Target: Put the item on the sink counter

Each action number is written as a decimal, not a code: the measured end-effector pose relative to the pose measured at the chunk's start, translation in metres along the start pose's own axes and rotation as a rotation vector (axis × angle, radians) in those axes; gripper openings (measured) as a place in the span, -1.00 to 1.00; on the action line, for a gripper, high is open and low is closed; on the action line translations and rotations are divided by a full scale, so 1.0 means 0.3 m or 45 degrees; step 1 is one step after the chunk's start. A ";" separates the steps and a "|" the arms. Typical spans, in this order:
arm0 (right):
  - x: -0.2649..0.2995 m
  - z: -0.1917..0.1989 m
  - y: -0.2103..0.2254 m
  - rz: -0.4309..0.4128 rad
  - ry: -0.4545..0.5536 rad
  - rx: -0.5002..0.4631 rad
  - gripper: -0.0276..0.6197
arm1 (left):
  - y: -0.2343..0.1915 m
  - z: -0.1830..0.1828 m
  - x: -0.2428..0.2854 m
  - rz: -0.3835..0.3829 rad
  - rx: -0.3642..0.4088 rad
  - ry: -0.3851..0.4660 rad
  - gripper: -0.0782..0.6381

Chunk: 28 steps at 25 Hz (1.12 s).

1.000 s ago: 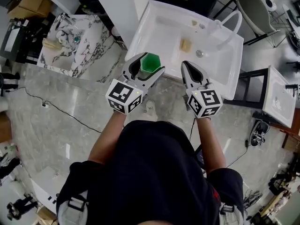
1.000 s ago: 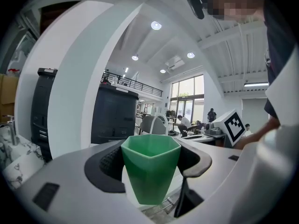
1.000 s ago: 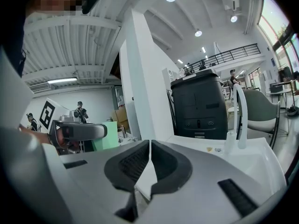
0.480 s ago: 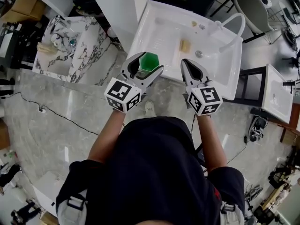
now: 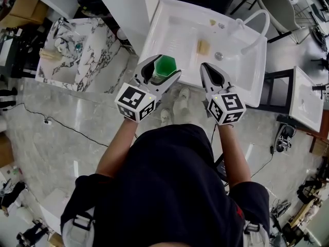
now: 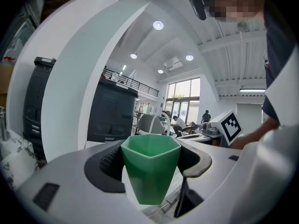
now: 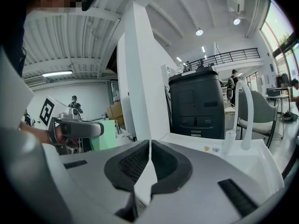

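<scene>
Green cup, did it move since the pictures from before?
No, hardly: the green cup in the left claw keeps the same spot against the sink, at its front edge.

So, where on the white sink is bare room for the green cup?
Free: the left part of the sink, between its left rim and the yellow block. Crowded: the back right, with faucet, drain and small bits. The left gripper holds the green cup.
</scene>
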State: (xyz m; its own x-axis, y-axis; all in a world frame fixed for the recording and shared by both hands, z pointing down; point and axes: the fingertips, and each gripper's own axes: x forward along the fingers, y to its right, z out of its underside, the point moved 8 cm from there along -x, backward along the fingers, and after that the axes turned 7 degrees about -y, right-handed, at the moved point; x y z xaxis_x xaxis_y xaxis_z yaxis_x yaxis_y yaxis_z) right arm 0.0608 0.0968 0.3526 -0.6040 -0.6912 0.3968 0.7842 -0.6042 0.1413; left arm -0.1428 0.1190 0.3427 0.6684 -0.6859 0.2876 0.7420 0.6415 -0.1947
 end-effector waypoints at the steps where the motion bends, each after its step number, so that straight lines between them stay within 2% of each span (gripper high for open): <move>1: 0.006 0.001 0.007 -0.001 0.002 0.005 -0.79 | -0.003 -0.001 0.008 -0.002 0.001 -0.003 0.10; 10: 0.067 -0.012 0.094 -0.023 0.013 0.027 -0.79 | -0.026 -0.032 0.112 0.000 0.026 -0.028 0.10; 28: 0.278 -0.082 0.324 -0.077 -0.041 0.063 -0.79 | -0.175 -0.102 0.392 -0.030 -0.016 -0.072 0.10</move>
State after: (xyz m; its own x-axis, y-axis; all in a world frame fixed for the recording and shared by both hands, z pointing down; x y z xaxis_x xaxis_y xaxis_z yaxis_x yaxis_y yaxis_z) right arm 0.0830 -0.0292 0.3772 -0.6461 -0.6406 0.4149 0.7531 -0.6235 0.2100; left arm -0.1016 -0.0060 0.3580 0.6469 -0.6803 0.3446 0.7586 0.6205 -0.1988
